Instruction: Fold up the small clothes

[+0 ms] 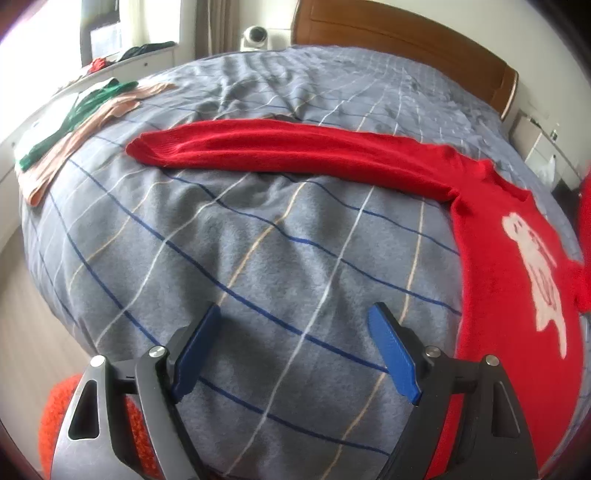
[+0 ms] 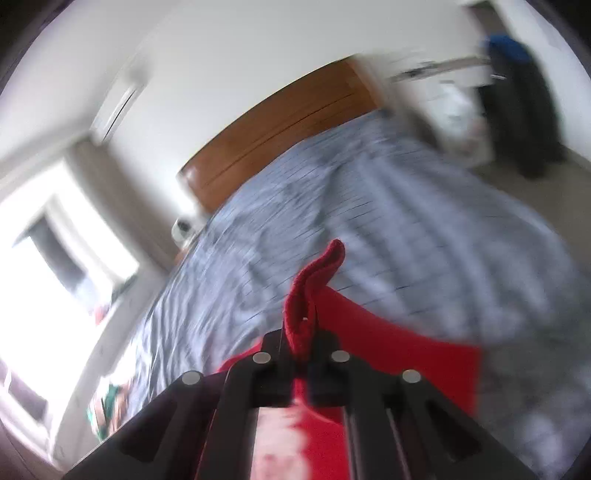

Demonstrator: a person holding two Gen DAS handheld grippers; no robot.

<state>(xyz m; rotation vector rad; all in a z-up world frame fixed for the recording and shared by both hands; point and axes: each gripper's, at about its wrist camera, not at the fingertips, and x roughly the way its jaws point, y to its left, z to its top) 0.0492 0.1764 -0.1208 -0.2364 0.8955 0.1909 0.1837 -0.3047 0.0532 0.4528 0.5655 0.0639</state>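
Note:
A small red sweater [image 1: 517, 266] with a white animal figure lies flat on the grey checked bedspread [image 1: 240, 240], one sleeve [image 1: 280, 151] stretched out to the left. My left gripper [image 1: 295, 350] hovers open over bare bedspread just left of the sweater's body, its blue pads [image 1: 393, 354] wide apart with nothing between them. In the blurred, tilted right wrist view my right gripper [image 2: 301, 343] is shut on a fold of the red sweater's cuff [image 2: 314, 291], which sticks up above the fingers; the rest of the sweater [image 2: 388, 354] trails below.
Green and peach garments [image 1: 85, 114] lie at the bed's far left edge. The wooden headboard [image 1: 388, 33] stands at the back, with a white dresser [image 1: 140, 62] by the window. An orange knitted item [image 1: 55, 417] shows under the left gripper's frame.

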